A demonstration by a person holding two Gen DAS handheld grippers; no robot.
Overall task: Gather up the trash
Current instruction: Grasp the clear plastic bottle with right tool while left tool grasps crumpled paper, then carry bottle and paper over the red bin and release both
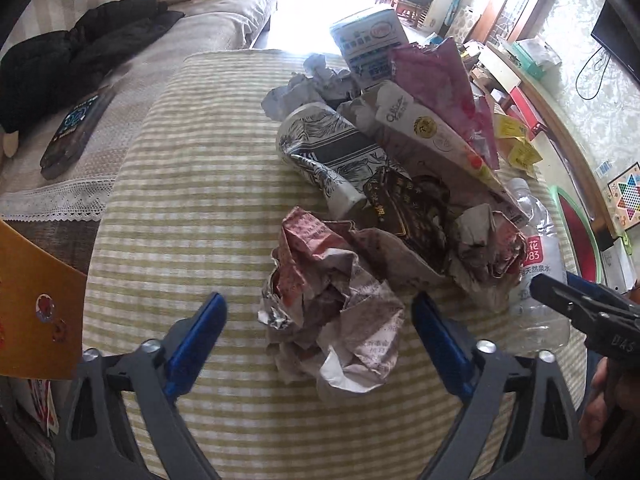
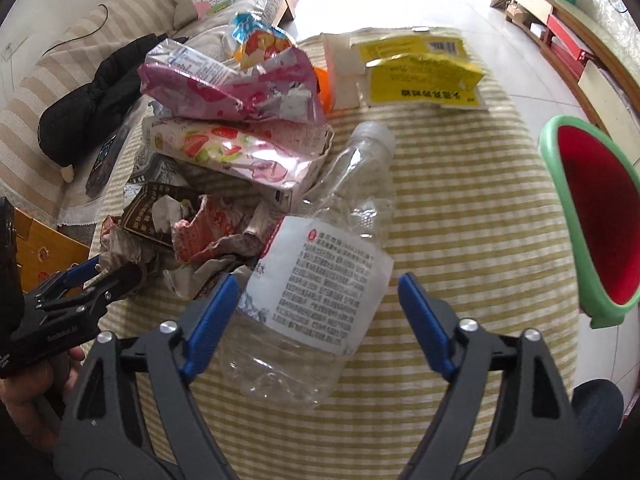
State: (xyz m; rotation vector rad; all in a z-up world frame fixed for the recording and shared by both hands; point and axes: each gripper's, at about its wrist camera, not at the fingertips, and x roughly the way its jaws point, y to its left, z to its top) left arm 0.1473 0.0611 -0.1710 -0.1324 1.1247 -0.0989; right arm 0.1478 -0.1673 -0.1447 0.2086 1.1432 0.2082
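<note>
Striped table [image 2: 460,208]: carries the whole trash heap, which crowds its left half in the right wrist view; the right half is bare cloth.
Red bin [image 2: 596,220]: green-rimmed, off the table's right edge, apart from the heap; presumably the target, and a long carry over the gap risks a drop on the floor.
Clear bottle [image 2: 320,280]: lies on its side near the table's front edge, cap pointing away, its label loose and curling. Risk: the thin, partly crushed wall may buckle or squirt out of a closing grip, and the round body may roll toward the edge.
Right gripper [image 2: 316,316]: jaws spread, straddling the bottle's label end, the left pad at or nearly on it, the right pad clear of it.
Crumpled paper [image 1: 332,312]: nearest wad of the heap, at the front edge.
Left gripper [image 1: 320,336]: jaws spread either side of the wad, not yet pinching. Risk: a shallow bite may tear off one fold only, or drag neighbouring wrappers along.
Gripper spacing: the two tools work just beside each other; a collision could scatter light pieces.
</note>
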